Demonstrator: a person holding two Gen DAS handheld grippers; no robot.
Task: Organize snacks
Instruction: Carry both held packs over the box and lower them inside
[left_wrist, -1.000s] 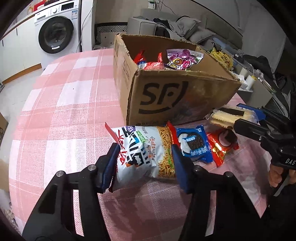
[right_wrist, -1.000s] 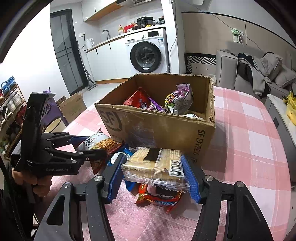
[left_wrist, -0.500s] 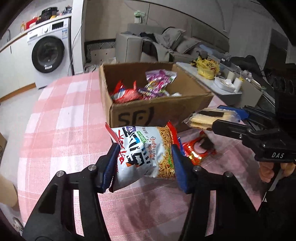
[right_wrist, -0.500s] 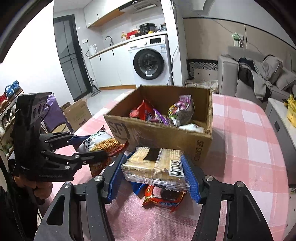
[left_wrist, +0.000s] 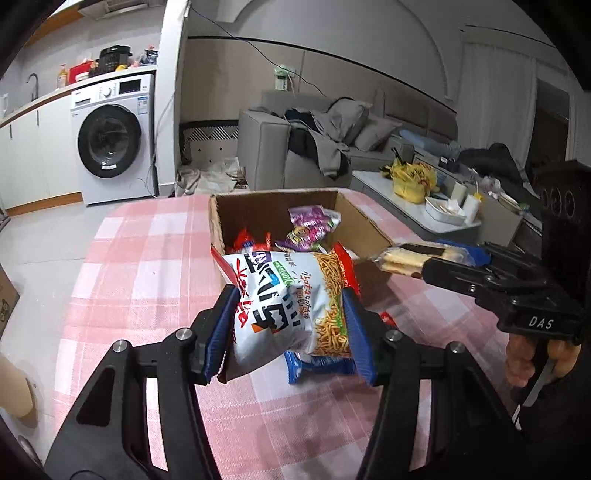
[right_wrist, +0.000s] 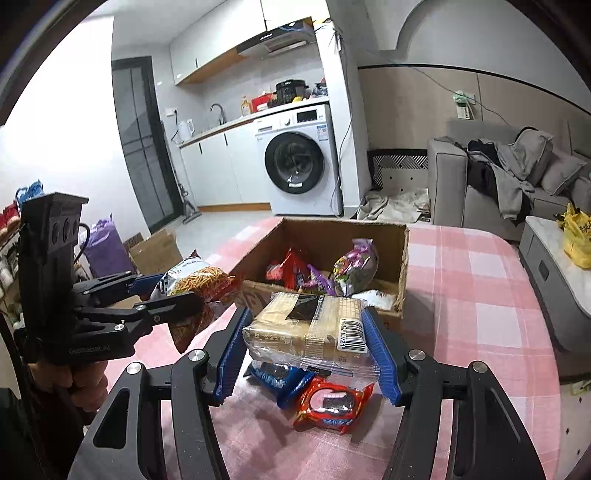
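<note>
Snack box (right_wrist: 402, 258) sits on pink checked tablecloth (right_wrist: 480, 295) near washing machine (right_wrist: 295, 162).

wrist cams: close, angled down | shared: cardboard box (left_wrist: 364, 225) (right_wrist: 402, 258)

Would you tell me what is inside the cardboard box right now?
Inside the box: a red packet, a purple packet and something white near the front wall. The cracker pack covers the front, so anything below there is unseen.
</note>
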